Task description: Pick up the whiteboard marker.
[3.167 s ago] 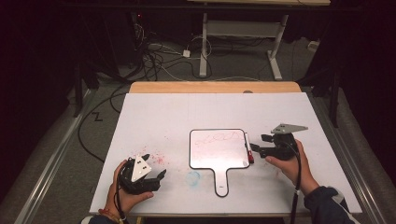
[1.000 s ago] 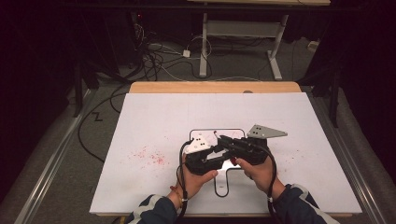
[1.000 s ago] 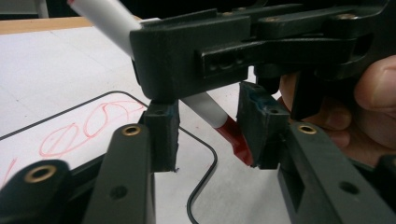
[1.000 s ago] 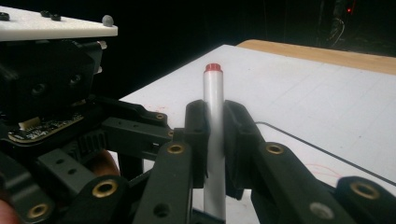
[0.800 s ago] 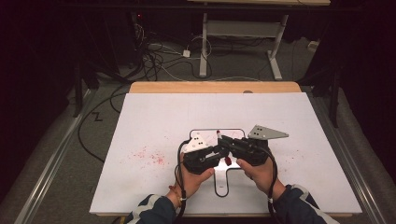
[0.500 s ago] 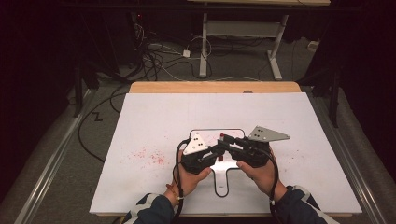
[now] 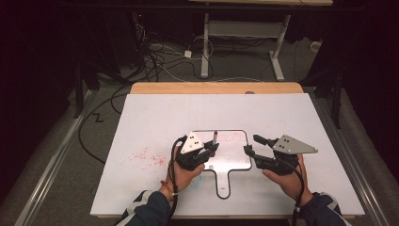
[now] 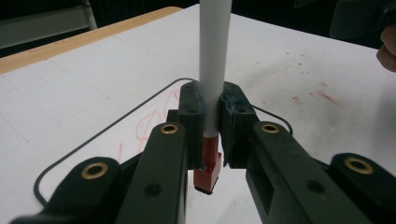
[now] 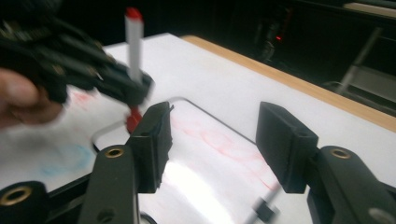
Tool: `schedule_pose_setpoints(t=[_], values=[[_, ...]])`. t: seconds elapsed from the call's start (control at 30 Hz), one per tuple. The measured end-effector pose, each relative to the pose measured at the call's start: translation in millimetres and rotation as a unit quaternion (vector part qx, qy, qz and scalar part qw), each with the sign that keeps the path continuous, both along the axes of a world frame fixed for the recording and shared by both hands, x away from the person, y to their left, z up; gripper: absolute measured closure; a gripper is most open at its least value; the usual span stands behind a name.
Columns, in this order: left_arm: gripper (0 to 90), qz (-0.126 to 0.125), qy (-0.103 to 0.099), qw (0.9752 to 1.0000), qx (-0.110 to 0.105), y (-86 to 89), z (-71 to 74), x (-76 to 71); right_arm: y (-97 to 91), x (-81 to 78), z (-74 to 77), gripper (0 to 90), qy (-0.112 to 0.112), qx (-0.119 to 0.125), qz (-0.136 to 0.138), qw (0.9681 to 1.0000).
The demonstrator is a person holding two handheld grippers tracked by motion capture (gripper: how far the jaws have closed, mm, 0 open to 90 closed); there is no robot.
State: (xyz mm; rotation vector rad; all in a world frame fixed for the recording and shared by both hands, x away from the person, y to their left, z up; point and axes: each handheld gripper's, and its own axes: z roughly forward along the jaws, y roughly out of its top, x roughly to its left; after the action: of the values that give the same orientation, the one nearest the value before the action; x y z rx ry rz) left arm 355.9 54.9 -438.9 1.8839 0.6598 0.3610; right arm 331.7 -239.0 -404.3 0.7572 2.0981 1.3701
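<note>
A white marker [image 7: 214, 138] with red ends stands upright over the small handled whiteboard [image 7: 233, 153], which lies flat with faint red scribbles on it. My left gripper [image 7: 211, 149] is shut on the marker's barrel [image 8: 214, 60], and the red lower end pokes out below the pads [image 8: 235, 126]. To the right of the board, my right gripper [image 7: 251, 144] is open; its jaws have just been opening and nothing lies between them. In the right gripper view the gripper [image 9: 212, 140] looks across the board [image 9: 210, 163] at the marker [image 9: 134, 42].
A large white sheet [image 7: 164, 117] covers the table, with red smudges [image 7: 148, 157] left of the board. The wooden table edge [image 7: 216, 88] runs along the far side. Cables and a desk frame stand on the dark floor beyond.
Both grippers were together over the small board. The right one has opened and drawn away to the right, while the marker stays upright in the left one.
</note>
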Motion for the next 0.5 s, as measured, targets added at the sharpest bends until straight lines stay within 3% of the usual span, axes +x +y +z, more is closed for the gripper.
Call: schedule_pose_setpoints(t=[0.27,0.5], values=[[78.5,0.018,-0.007,0.9998,0.003,13.0,1.9,5.0,-31.6,-5.5,-17.8,37.3,0.002,-0.028,-0.034,0.9990],[78.5,0.036,-0.004,0.9993,0.003,21.1,0.0,11.9,-47.5,-8.0,-26.1,33.3,0.010,-0.033,-0.052,0.9981]])
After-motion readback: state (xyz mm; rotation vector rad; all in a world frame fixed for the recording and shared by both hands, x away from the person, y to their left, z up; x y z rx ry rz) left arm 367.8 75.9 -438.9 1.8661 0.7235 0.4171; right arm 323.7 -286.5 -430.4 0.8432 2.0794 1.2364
